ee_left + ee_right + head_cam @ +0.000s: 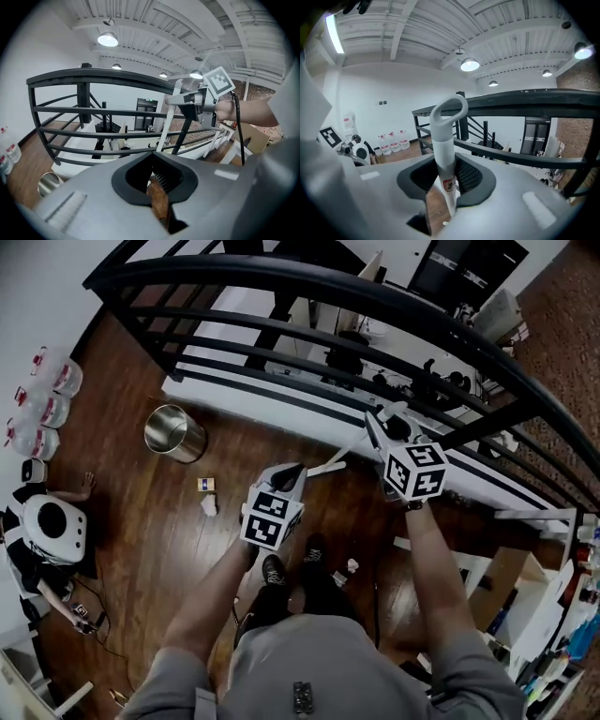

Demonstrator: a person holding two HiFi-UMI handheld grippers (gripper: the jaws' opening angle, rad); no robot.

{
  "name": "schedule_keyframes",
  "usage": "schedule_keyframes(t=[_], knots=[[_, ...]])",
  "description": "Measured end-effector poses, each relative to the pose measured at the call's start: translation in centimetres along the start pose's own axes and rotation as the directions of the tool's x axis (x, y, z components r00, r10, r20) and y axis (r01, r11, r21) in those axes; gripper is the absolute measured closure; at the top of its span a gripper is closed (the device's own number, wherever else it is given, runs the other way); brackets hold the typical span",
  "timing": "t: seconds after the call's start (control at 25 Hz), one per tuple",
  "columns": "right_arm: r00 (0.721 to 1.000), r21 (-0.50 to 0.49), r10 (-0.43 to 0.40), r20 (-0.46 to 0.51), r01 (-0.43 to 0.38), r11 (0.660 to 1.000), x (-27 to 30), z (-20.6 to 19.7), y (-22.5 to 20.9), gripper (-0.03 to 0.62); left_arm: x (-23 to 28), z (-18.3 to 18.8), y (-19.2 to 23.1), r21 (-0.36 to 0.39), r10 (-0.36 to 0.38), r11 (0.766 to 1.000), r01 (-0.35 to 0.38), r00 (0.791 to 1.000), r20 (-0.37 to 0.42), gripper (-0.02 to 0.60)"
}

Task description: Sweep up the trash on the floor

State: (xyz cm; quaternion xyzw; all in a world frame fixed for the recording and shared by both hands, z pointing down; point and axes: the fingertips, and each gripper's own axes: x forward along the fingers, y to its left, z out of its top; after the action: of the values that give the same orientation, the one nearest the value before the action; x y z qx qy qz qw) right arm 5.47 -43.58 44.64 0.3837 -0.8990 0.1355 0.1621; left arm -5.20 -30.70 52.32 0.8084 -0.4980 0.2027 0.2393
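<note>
My right gripper (381, 420) (445, 183) is shut on a white pole handle (444, 140) with a loop at its top. From the jaws, the handle (328, 465) slants down toward the wooden floor. The left gripper view shows that gripper holding the pole (174, 107) in front of the black railing. My left gripper (292, 471) (158, 190) is shut with nothing in it, to the left of the pole. On the floor lie a small box (206, 484), a crumpled paper (208, 506) and another paper scrap (352, 568) by my feet.
A black metal railing (309, 282) curves right in front of me, with a drop beyond it. A steel bin (173, 432) stands on the floor to the left. Water bottles (42, 399) line the left wall, and a person (47, 531) sits there. White shelving (525, 606) stands at the right.
</note>
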Motion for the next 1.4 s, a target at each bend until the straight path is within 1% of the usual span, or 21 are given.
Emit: schedule_keyframes(t=[0.12,0.28,0.56,0.72,0.84,0.96,1.04,1.2,1.28,1.4], knots=[[1.0,0.0,0.013,0.006,-0.013,1.0,-1.6,1.1,4.0,0.499,-3.4,-1.6,0.7,-0.01,0.009,1.0,-0.009,1.0,0.0,0.574],[0.999,0.009,0.02,0.04,-0.02,1.0,-5.1,3.8,9.2,0.499,-7.6,-2.8,0.3,-0.02,0.007,1.0,-0.007,1.0,0.024,0.574],[0.992,0.01,0.077,0.105,-0.079,0.997,-11.6,6.5,21.1,0.499,-14.8,-7.5,-1.8,-0.024,0.013,1.0,-0.012,0.999,0.04,0.574],[0.981,0.004,0.146,0.125,-0.147,0.989,-14.2,7.6,27.1,0.499,-17.8,-9.2,-3.0,-0.045,0.034,0.998,-0.031,0.998,0.052,0.527],[0.968,-0.003,0.211,0.139,-0.213,0.977,-16.3,7.1,30.9,0.499,-19.2,-11.1,-4.4,-0.055,0.074,0.996,-0.071,0.995,0.067,0.494],[0.951,-0.012,0.272,0.151,-0.273,0.962,-18.7,6.6,34.1,0.499,-20.6,-12.6,-5.9,-0.061,0.118,0.992,-0.114,0.99,0.071,0.435],[0.938,-0.016,0.31,0.155,-0.312,0.95,-20.3,6.5,36.2,0.499,-21.8,-13.3,-6.6,-0.066,0.151,0.987,-0.146,0.986,0.075,0.413],[0.91,-0.028,0.377,0.171,-0.378,0.925,-24.2,6.7,40.2,0.499,-24.6,-14.3,-7.9,-0.065,0.21,0.977,-0.204,0.974,0.084,0.416],[0.899,-0.034,0.4,0.178,-0.401,0.916,-26.0,6.5,41.4,0.499,-26.0,-14.7,-9.1,-0.037,0.21,0.978,-0.207,0.974,0.089,0.466],[0.885,-0.037,0.43,0.18,-0.43,0.902,-27.8,5.9,42.4,0.499,-27.7,-15.8,-10.9,0.005,0.186,0.982,-0.187,0.979,0.081,0.479]])
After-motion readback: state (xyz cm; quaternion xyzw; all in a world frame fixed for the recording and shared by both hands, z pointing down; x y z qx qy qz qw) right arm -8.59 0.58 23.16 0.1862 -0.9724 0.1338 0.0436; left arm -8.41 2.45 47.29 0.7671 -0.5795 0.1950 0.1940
